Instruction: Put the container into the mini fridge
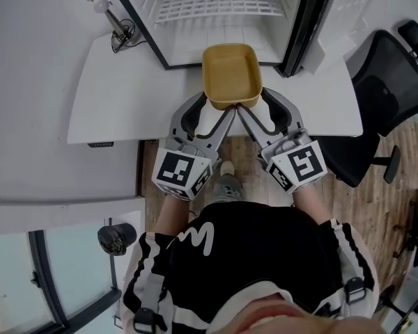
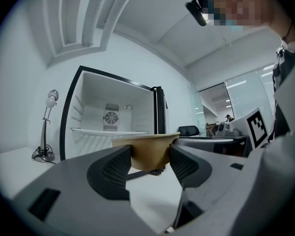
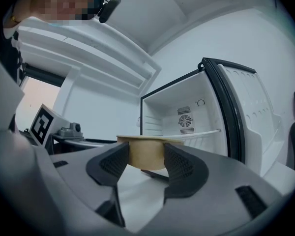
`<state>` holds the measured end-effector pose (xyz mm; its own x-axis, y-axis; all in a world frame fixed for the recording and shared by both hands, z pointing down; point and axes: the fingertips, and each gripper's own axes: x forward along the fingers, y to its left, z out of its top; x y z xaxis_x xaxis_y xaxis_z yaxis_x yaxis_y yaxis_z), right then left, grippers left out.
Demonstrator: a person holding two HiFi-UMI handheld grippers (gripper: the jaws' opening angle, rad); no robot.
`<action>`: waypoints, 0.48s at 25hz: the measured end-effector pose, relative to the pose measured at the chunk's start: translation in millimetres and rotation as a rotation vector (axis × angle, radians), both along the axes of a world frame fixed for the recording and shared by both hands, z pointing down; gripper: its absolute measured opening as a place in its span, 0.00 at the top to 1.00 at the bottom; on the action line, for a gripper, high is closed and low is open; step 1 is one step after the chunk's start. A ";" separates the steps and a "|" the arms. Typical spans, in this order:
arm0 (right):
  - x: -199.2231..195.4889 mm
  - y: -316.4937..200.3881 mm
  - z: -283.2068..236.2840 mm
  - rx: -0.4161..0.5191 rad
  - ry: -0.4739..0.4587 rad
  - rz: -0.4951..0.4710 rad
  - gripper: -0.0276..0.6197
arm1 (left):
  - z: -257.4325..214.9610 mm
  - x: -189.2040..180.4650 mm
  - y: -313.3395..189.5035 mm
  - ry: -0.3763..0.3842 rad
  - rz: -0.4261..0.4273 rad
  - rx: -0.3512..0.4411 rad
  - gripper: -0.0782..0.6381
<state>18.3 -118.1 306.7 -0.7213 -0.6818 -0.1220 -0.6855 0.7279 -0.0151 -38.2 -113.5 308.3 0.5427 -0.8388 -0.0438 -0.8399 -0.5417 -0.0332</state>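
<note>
Two grips confirmed: left gripper (image 1: 209,105) and right gripper (image 1: 254,104) each clenched on near corner of container (image 1: 230,75). Container held level before open mini fridge (image 1: 216,32), which stands at table (image 1: 111,96) far edge. I judge two risks: uneven advance twists container out of jaws; rim strikes fridge sill or wire shelf (image 1: 212,5).

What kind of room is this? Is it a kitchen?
Probably an office, not a kitchen. A black swivel chair stands by a white desk, glass walls show behind, and the mini fridge sits on the desk.
</note>
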 end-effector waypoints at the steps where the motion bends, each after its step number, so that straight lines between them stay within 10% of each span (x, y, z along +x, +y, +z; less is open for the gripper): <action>1: -1.3 -4.3 -1.2 0.002 -0.001 0.001 0.60 | -1.1 -1.4 -4.3 0.005 0.000 0.001 0.54; 12: -9.5 -41.1 -22.6 0.004 -0.028 0.023 0.60 | -23.2 -10.6 -41.4 0.029 0.015 0.021 0.54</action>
